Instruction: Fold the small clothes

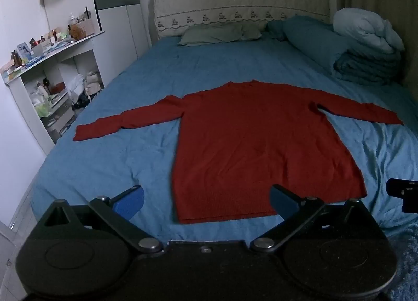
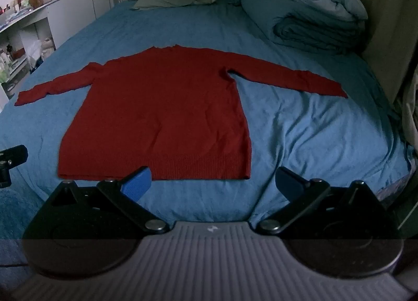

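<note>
A red long-sleeved sweater [image 1: 250, 144] lies flat on the blue bed sheet [image 1: 117, 159], both sleeves spread out sideways, hem toward me. It also shows in the right wrist view [image 2: 162, 118]. My left gripper [image 1: 206, 203] is open and empty, hovering at the near bed edge over the hem's left part. My right gripper [image 2: 213, 183] is open and empty, just in front of the hem's right corner. Part of the right gripper shows at the right edge of the left wrist view [image 1: 403, 193].
A rolled blue duvet and pale pillow [image 1: 363, 47] sit at the bed's far right. A green pillow [image 1: 216, 34] lies by the headboard. Cluttered white shelves [image 1: 49, 86] stand left of the bed. A blue rug [image 2: 15, 206] lies on the floor.
</note>
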A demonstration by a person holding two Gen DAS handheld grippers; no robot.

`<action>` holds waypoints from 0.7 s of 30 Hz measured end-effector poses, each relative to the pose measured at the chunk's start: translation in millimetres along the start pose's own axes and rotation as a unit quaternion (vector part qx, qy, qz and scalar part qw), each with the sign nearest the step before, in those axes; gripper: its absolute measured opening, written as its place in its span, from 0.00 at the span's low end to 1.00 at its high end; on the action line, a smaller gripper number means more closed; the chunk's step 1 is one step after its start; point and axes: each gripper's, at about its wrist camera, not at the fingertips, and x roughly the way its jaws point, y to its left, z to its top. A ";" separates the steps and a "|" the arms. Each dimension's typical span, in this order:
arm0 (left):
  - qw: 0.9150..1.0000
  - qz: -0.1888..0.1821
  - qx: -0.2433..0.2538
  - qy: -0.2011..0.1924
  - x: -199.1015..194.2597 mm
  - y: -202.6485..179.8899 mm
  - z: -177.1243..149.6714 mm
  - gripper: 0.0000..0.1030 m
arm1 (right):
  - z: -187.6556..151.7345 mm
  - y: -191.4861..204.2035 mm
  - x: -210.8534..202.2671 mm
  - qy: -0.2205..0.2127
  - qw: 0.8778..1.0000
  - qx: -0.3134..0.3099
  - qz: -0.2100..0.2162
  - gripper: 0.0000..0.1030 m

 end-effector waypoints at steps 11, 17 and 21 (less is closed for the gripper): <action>1.000 0.001 0.001 0.000 0.6 -1.2 -0.5 1.00 | 0.3 0.7 -1.3 0.000 1.000 0.001 0.001 1.00; 1.000 0.001 0.001 0.000 0.7 -1.1 -0.7 1.00 | 0.5 0.9 -1.4 -0.001 1.000 0.002 0.002 1.00; 1.000 0.001 0.001 0.000 0.6 -1.1 -0.7 1.00 | 0.6 1.0 -1.4 -0.001 1.000 0.002 0.002 1.00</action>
